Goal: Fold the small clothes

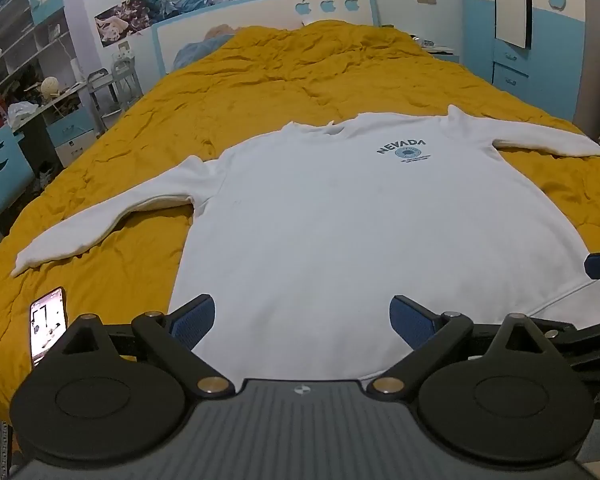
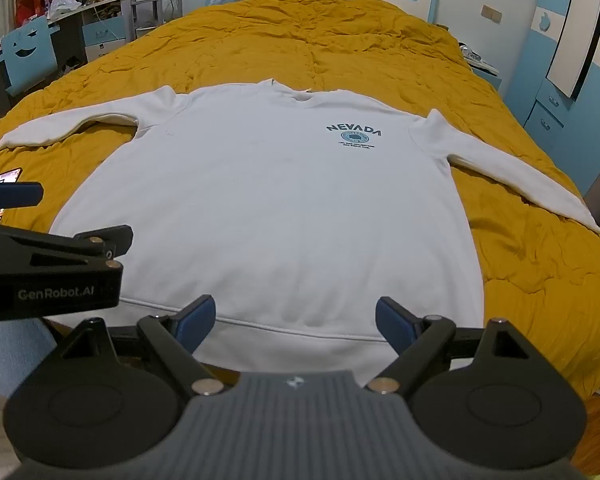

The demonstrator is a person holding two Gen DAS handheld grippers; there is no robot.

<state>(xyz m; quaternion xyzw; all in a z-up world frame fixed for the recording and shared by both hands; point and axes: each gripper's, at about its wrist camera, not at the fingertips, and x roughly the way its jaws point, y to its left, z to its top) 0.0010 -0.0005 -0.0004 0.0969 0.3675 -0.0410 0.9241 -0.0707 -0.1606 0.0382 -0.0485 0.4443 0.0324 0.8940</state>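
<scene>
A white long-sleeved sweatshirt point(image 1: 340, 216) with a blue NEVADA print lies flat, front up, on the yellow bedspread point(image 1: 260, 92), both sleeves spread out. It also shows in the right wrist view point(image 2: 276, 208). My left gripper point(image 1: 302, 316) is open and empty over the hem at its left part. My right gripper point(image 2: 296, 316) is open and empty over the hem point(image 2: 292, 330) at its right part. The left gripper point(image 2: 40, 216) also shows at the left edge of the right wrist view. One blue pad of the right gripper shows at the right edge of the left wrist view.
A phone point(image 1: 47, 320) with a lit screen lies on the bedspread left of the hem. A desk and shelves point(image 1: 32, 80) stand left of the bed, a blue wardrobe point(image 1: 540, 32) right of it, and a headboard point(image 1: 260, 20) at the far end.
</scene>
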